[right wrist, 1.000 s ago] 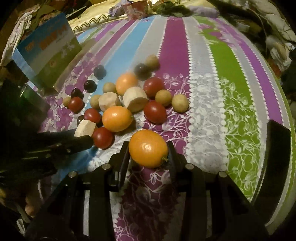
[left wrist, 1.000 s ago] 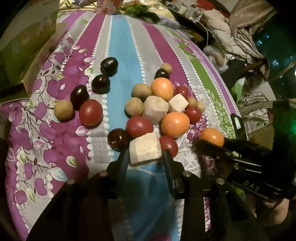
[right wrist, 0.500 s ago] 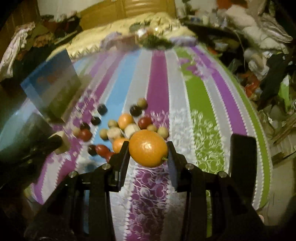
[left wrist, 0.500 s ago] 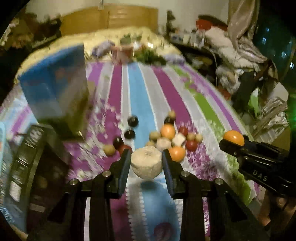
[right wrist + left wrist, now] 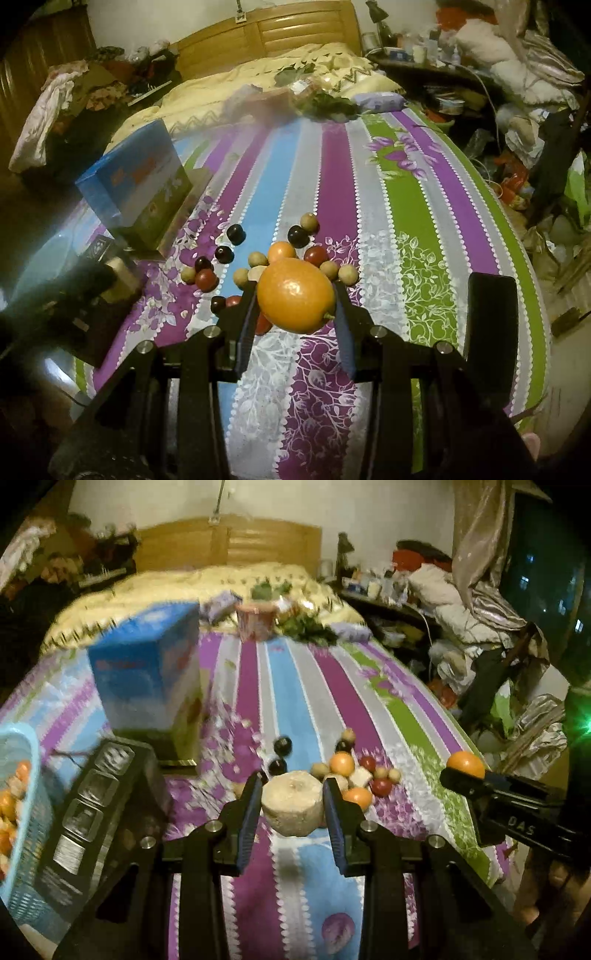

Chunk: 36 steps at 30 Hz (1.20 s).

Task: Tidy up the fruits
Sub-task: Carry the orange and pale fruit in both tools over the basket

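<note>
A pale cut fruit chunk [image 5: 292,804] is clamped between the jaws of the left gripper [image 5: 291,805] and held clear above the striped bedspread [image 5: 369,709]. An orange [image 5: 295,294] is gripped the same way by the right gripper [image 5: 295,295], whose jaws are narrowed onto its sides. Part of the loose fruit pile [image 5: 295,243] on the spread is hidden behind the orange, and in the left wrist view much of it is covered by the chunk; the small round fruits there are too blurred to be named. A blue basket [image 5: 22,812] with orange fruit inside is cut off by the left edge of the left wrist view. A dark box [image 5: 92,812] is seen just beside it, and a blue carton [image 5: 147,679] stands behind, smeared by blur. Open spread is left to the right of the pile, up to the green stripe near the bed edge. The space to the left is crowded by carton, box and basket
</note>
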Each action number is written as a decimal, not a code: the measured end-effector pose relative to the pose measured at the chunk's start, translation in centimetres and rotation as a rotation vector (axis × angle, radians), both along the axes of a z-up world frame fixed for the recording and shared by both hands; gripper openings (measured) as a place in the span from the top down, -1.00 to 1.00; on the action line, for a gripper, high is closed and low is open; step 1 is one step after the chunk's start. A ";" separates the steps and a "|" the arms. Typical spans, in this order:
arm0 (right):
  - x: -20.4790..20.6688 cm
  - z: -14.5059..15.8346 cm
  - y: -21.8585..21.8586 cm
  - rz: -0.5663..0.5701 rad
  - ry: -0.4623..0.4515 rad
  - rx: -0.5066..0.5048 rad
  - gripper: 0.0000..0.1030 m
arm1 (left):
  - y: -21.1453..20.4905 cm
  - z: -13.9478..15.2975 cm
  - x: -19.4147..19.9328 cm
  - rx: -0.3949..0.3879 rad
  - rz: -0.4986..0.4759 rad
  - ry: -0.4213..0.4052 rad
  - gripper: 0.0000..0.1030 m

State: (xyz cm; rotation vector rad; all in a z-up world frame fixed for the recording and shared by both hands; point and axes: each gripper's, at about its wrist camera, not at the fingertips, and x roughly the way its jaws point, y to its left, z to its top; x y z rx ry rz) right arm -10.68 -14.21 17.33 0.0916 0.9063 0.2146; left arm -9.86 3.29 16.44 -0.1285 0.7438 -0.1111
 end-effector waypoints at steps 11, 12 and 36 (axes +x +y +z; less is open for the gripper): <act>0.4 3.6 2.6 0.029 -0.062 -0.011 0.24 | 1.3 5.1 -1.5 0.068 0.045 -0.101 0.33; 0.5 3.9 3.0 0.033 -0.065 -0.011 0.24 | 1.7 5.6 -1.7 0.076 0.059 -0.105 0.33; -0.1 11.7 23.3 0.336 -0.216 -0.016 0.24 | 22.9 10.1 -8.7 0.085 0.513 -0.125 0.33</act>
